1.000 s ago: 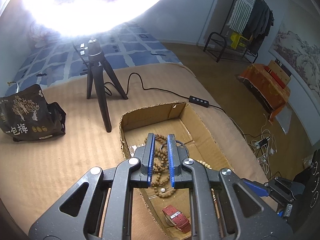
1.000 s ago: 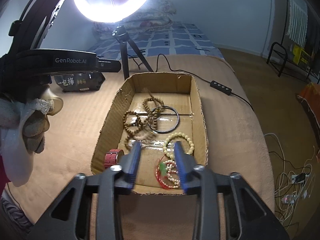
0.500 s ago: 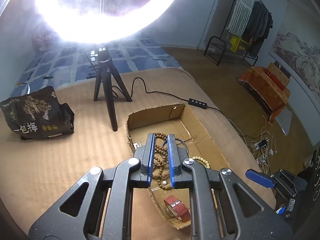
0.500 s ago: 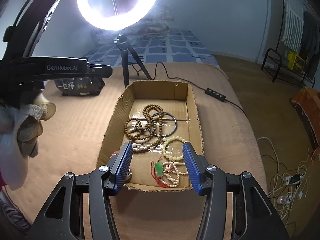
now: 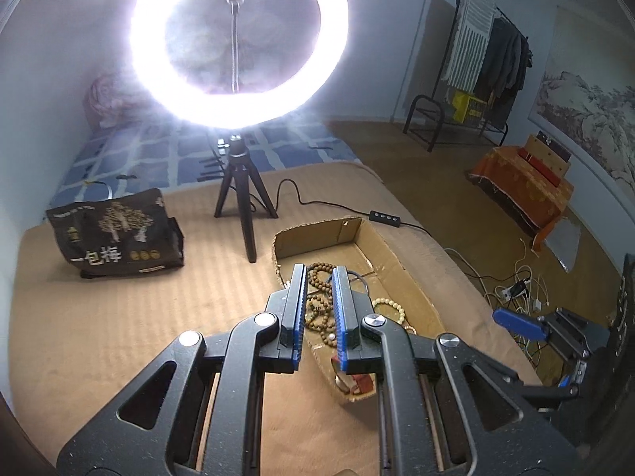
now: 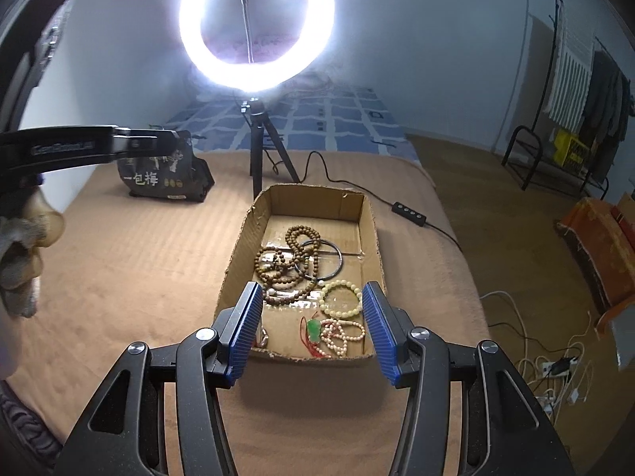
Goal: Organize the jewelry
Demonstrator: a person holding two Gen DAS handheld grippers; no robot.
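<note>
Both tools hang above the shallow brown cardboard tray (image 6: pixel 371 234) on the tan bed cover (image 6: pixel 139 277), clear of its contents. The left tool (image 5: pixel 319 313) has its jaws drawn narrow with nothing between them. The right tool (image 6: pixel 311 325) stands wide and empty; its jaws have just been opening.

Location of the jewelry, right wrist view, tray as clock face:
- long brown wooden bead strand (image 6: pixel 285 265), centre toward 9 o'clock, looped over the thin dark metal bangle (image 6: pixel 337 258)
- pale yellow bead bracelet (image 6: pixel 341 297) toward 4 o'clock
- pink-white bead strand with green pendant and red cord (image 6: pixel 333 335) at 6 o'clock
- red strap watch (image 5: pixel 359 384), partly hidden at 7 o'clock

Risks, as judged:
- A grasp on the wooden strand would likely drag the bangle along, since the two are interlaced.
- The red cord may snag on the neighbouring beads.
- The tray is light cardboard; a low jaw catching its near wall could shift or tip it.
- The white ring light on its black tripod (image 6: pixel 258 23) stands close at 12 o'clock; a high swing could strike it.
</note>
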